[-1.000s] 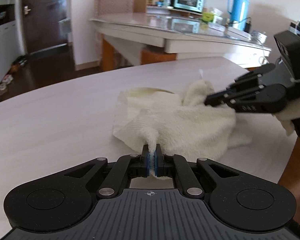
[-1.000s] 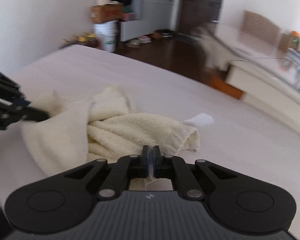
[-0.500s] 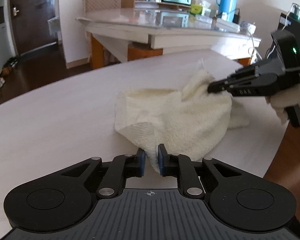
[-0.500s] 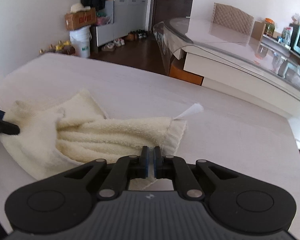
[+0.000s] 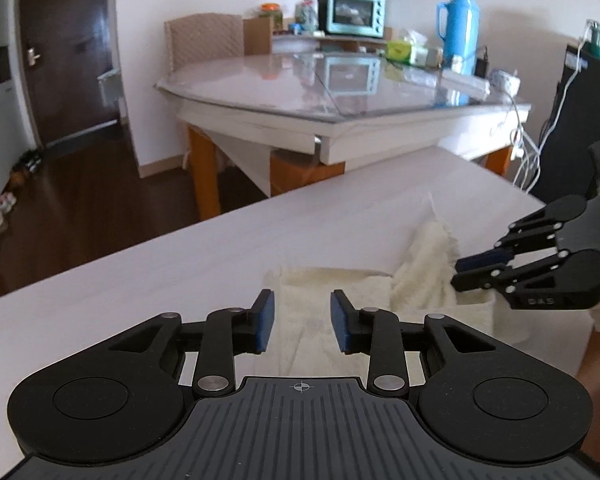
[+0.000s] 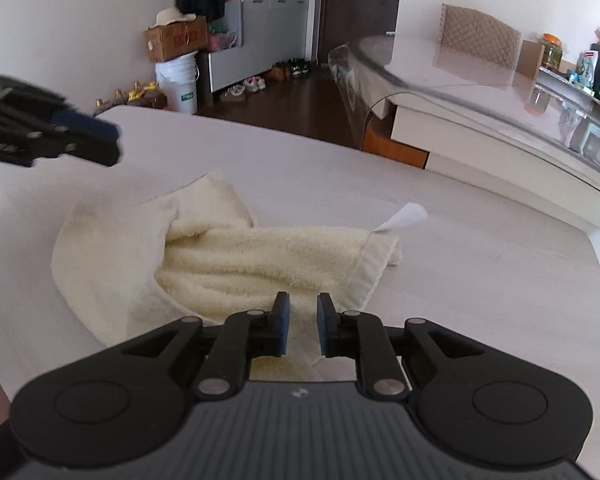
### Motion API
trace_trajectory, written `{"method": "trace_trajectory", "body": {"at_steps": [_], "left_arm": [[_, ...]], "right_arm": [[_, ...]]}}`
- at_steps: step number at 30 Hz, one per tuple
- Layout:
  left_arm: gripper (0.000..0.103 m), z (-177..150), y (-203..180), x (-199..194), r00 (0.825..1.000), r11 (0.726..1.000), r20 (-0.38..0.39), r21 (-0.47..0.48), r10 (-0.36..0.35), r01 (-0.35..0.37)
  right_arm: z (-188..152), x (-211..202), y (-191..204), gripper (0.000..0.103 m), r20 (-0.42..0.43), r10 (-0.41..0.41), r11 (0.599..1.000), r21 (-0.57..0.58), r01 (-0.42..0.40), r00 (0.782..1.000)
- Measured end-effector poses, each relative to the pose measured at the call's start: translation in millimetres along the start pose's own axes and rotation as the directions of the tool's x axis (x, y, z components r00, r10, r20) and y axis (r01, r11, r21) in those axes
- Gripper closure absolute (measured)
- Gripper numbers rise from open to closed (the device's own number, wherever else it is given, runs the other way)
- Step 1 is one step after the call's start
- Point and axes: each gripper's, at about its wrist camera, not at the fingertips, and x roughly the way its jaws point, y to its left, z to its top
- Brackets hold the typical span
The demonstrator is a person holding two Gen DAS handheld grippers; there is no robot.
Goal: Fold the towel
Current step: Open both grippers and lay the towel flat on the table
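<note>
A cream towel [image 6: 228,256] lies loosely folded and rumpled on the white table [image 6: 480,264], with a white label [image 6: 406,216] sticking out at its far corner. It also shows in the left wrist view [image 5: 424,272]. My left gripper [image 5: 302,326] is open and empty, just above the towel's near edge. My right gripper [image 6: 302,322] is open and empty over the towel's other near edge. In the left wrist view the right gripper [image 5: 460,274] shows at the right, beside the towel. In the right wrist view the left gripper [image 6: 114,146] hovers at the left.
A glass-topped dining table [image 5: 340,100] stands behind, with a teal toaster oven [image 5: 354,12] and a blue thermos [image 5: 458,32]. A chair [image 6: 480,36], a white bucket [image 6: 178,86], a cardboard box [image 6: 176,42] and shoes sit on the dark floor.
Both grippers have opened and let go of the towel, which now lies on the table. Both have drawn back and lifted a little from it.
</note>
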Motion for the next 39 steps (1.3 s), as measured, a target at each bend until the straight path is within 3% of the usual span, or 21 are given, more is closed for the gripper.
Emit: {"method": "trace_trajectory", "body": {"at_steps": [12,16,19,25,32,35,39], "left_arm": [[0.069,-1.0,-3.5,72.7,0.994,0.999,-0.104,0.024,-0.021,0.023],[0.069,-7.1,-6.2,68.8,0.995,0.999,-0.099,0.045,0.001,0.003],[0.069,-12.4,-7.8,61.6,0.995,0.998,-0.099,0.067,0.024,-0.018],[0.066,-16.3,-1.7,57.2,0.994,0.998,-0.091,0.047,0.052,-0.048],[0.065,-18.7,3.7,53.9,0.992,0.995,-0.081,0.040,0.099,-0.096],[0.065,-21.2,6.3,49.8,0.989,0.992,-0.086,0.039,0.121,-0.118],[0.069,-23.5,9.1,41.2,0.986,0.990,-0.087,0.026,0.144,-0.142]], "right_arm": [[-1.4,6.2,1.9,0.084,-0.004,-0.011,1.000,-0.018,0.011,1.000],[-2.3,-4.2,1.9,0.084,0.055,0.012,1.000,0.005,-0.012,0.998],[-1.0,-9.7,8.5,0.084,0.086,0.076,0.997,0.006,-0.076,0.993],[-9.0,-2.3,28.1,0.085,-0.007,0.163,0.986,-0.042,-0.163,0.987],[-32.2,-33.6,34.3,0.085,-0.075,0.243,0.969,-0.023,-0.245,0.967],[-32.1,-40.3,34.7,0.085,-0.088,0.231,0.971,-0.037,-0.235,0.969],[-15.9,-36.2,17.9,0.084,0.022,0.147,0.989,0.010,-0.147,0.989]]}}
